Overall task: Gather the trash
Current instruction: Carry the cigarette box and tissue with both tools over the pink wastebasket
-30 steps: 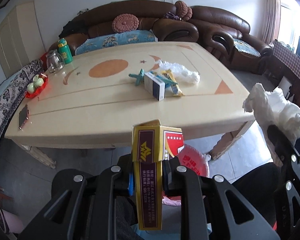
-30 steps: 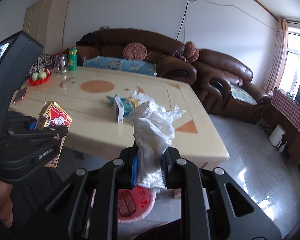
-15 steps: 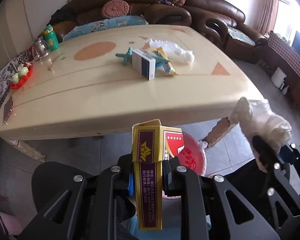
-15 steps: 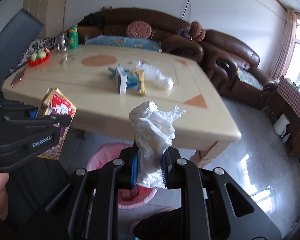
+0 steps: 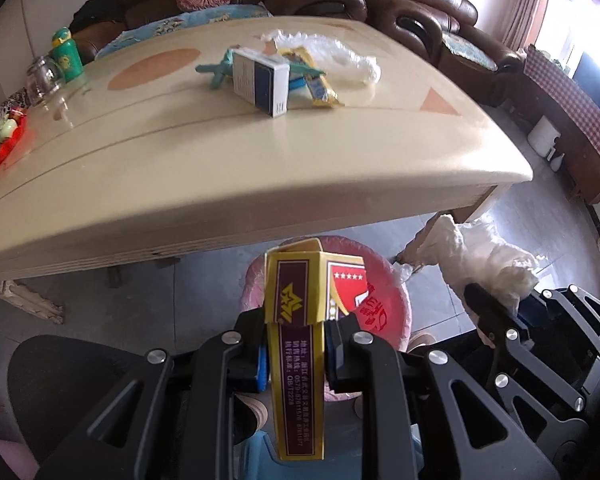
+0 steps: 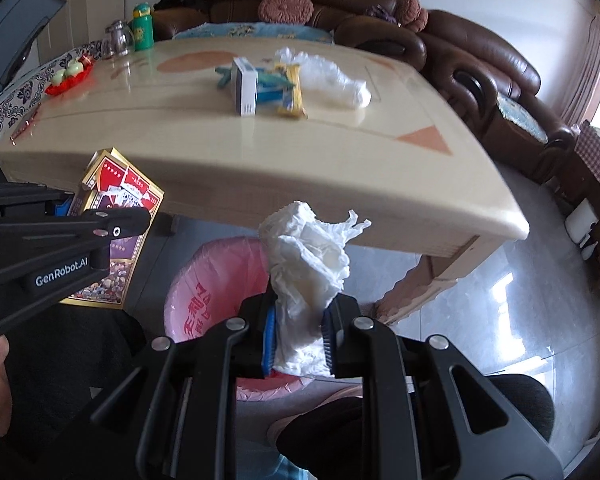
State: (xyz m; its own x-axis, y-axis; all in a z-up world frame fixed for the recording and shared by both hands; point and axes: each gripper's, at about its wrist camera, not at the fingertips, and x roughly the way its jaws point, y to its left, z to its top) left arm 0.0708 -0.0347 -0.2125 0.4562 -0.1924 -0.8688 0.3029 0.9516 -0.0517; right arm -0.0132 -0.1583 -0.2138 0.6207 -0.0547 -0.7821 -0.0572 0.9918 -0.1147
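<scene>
My left gripper is shut on a yellow and maroon carton, held above a bin lined with a pink bag on the floor below the table's front edge. The carton and left gripper also show in the right wrist view. My right gripper is shut on crumpled white tissue, above the pink bin. The tissue shows in the left wrist view at right. On the table lie a white and blue box, a yellow wrapper and a clear plastic bag.
The cream table fills the middle. A green starfish toy, a green bottle, a glass jar and a red fruit plate sit on it. Brown sofas stand behind. My knees and shoe lie below.
Both grippers have dropped below the table's front edge and tilted downward. The pink bin now sits right under the carton and the tissue. Both grips are unchanged.
</scene>
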